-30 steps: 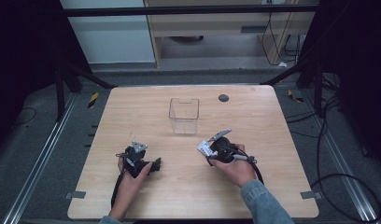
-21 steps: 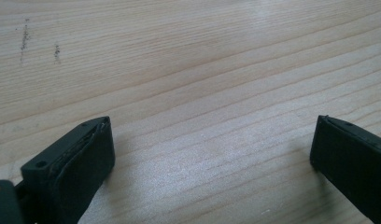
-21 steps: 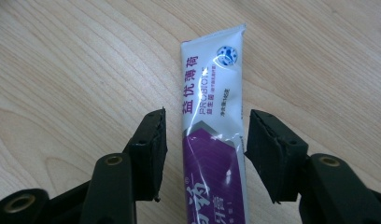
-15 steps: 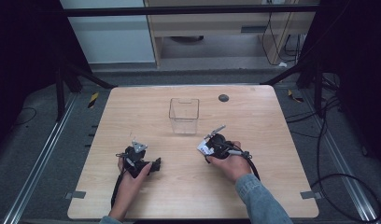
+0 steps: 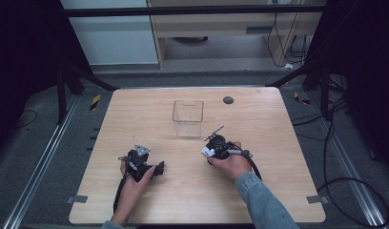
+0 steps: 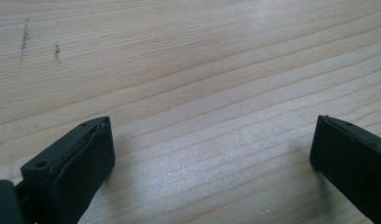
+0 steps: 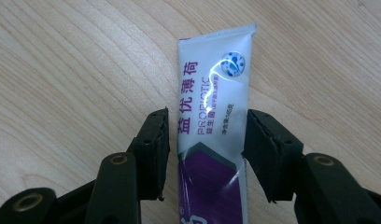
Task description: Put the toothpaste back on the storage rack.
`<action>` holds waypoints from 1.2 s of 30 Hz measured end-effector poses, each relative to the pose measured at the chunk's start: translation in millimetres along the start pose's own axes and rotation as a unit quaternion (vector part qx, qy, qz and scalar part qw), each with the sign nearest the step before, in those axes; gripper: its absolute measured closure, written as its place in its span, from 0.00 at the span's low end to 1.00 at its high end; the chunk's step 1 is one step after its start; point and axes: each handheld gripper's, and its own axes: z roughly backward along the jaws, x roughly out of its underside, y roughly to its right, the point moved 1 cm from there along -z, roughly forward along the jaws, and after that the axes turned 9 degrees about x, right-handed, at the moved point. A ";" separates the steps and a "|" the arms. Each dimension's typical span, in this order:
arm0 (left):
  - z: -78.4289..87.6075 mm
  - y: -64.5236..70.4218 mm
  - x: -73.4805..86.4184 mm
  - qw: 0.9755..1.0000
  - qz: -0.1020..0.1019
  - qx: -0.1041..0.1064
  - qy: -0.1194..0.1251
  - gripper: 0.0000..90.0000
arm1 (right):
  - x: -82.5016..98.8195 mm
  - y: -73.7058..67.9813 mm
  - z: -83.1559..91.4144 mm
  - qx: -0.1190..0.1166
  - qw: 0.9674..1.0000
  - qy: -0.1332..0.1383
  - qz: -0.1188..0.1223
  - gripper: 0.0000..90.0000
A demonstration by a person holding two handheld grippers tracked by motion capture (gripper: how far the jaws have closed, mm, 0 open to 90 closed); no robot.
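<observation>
We see the wooden table (image 5: pixel 278 143) on a dark floor, a clear plastic box (image 5: pixel 188 118) near its centre. At the box's five o'clock our right gripper (image 5: pixel 212 144) rests in a curled hand. Its own view reveals a white-and-purple toothpaste tube (image 7: pixel 216 116) between jaws that have just been closing, seemingly not yet pressing. At eight o'clock, our left gripper (image 6: pixel 212 154) gapes wide over bare wood.

A light wooden table (image 5: pixel 288 191) bears a clear box (image 5: pixel 188 118) and a toothpaste tube (image 7: pixel 214 126).
</observation>
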 end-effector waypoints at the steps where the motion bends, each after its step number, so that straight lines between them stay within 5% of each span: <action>1: 0.0 0.0 0.0 1.000 0.000 0.000 0.000 0.00 | -0.6 -0.3 -0.1 0.000 1.000 -0.001 0.001 0.56; 36: 0.0 0.0 0.0 1.000 0.000 0.000 0.000 0.00 | -4.5 -3.2 -2.9 0.016 1.000 -0.014 0.012 0.63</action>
